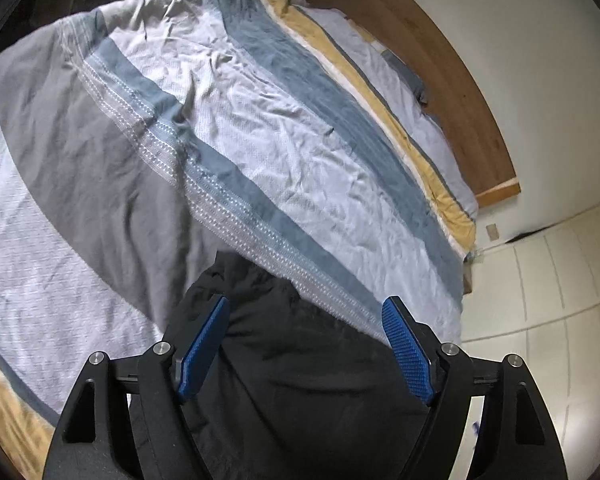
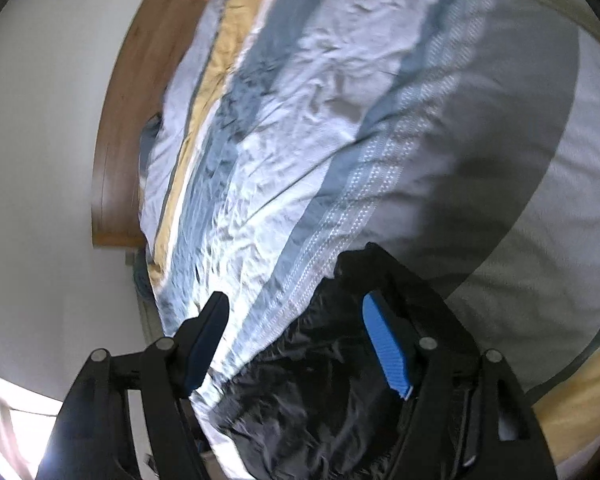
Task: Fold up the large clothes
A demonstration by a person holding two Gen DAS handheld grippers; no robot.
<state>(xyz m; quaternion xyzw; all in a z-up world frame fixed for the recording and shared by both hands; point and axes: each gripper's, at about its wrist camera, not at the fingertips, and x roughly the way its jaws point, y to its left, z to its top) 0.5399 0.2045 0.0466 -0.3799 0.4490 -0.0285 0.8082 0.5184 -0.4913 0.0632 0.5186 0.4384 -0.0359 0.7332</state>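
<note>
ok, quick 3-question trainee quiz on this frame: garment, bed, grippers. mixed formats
1. True or false: the left gripper is clamped shut on the black garment.
2. Multiple choice: the black garment lies on A) a tiled floor, B) a striped bedspread, C) a wooden chair.
3. Fill in: the wooden headboard stands against a pale ____.

Key
1. False. Its blue pads stand wide apart over the cloth; the right gripper is open too.
2. B. In the right wrist view the garment sits at the near edge of the bedspread.
3. wall.
</note>
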